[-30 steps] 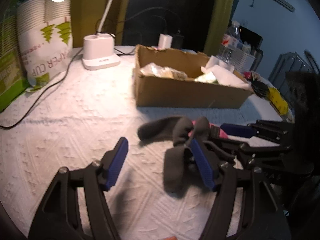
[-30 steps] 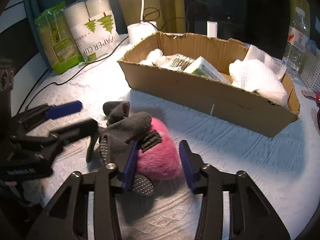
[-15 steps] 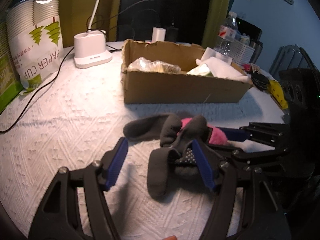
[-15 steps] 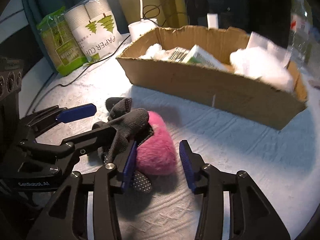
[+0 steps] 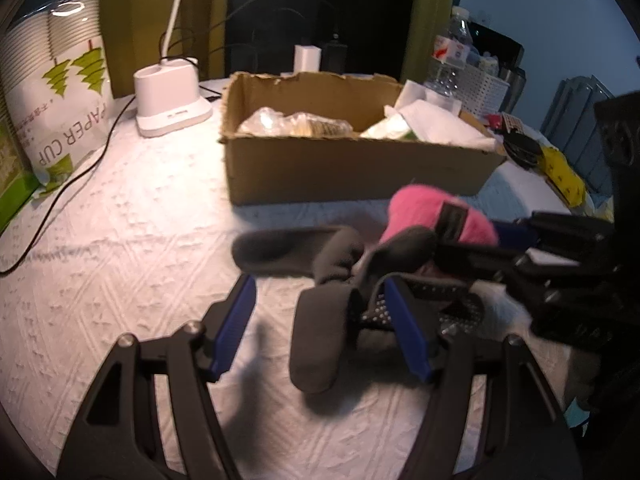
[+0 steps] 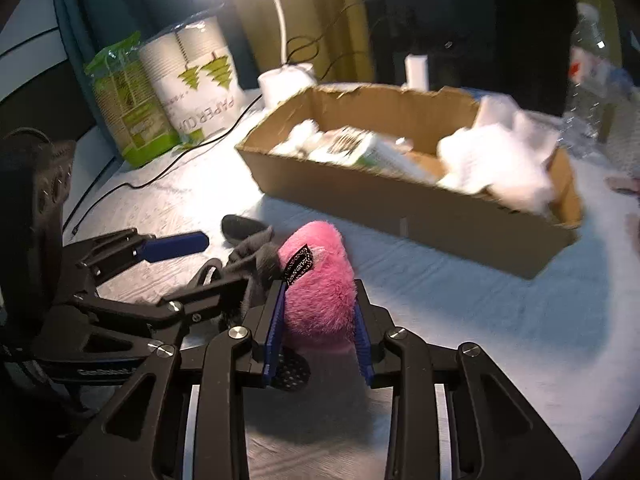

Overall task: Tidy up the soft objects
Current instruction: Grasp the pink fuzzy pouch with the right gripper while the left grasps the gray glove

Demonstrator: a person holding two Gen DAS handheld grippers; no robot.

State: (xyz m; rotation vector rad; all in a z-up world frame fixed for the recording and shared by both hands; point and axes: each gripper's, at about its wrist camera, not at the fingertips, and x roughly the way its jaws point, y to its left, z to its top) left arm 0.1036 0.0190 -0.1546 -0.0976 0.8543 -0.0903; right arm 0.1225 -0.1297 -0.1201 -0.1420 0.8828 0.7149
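Observation:
A fluffy pink soft toy (image 6: 320, 286) with a black tag is clamped between the blue pads of my right gripper (image 6: 318, 330), lifted slightly off the white tablecloth; it also shows in the left wrist view (image 5: 436, 216). Dark grey gloves (image 5: 320, 276) lie in a heap on the cloth, partly under the toy. My left gripper (image 5: 320, 328) is open, its jaws standing around part of the grey gloves without closing. It shows at the left of the right wrist view (image 6: 176, 244). A cardboard box (image 6: 412, 204) holding white soft items and packets stands behind.
A white lamp base (image 5: 170, 100) with cable, a pack of paper cups (image 5: 60, 92) and a green pack (image 6: 128, 108) stand at the far left. A water bottle (image 6: 592, 80) and a white basket (image 5: 476, 84) stand at the right, with yellow and black items (image 5: 560, 168) nearby.
My right gripper closed on the pink toy and raised it toward the box. My left gripper stayed open and shifted a little over the grey gloves.

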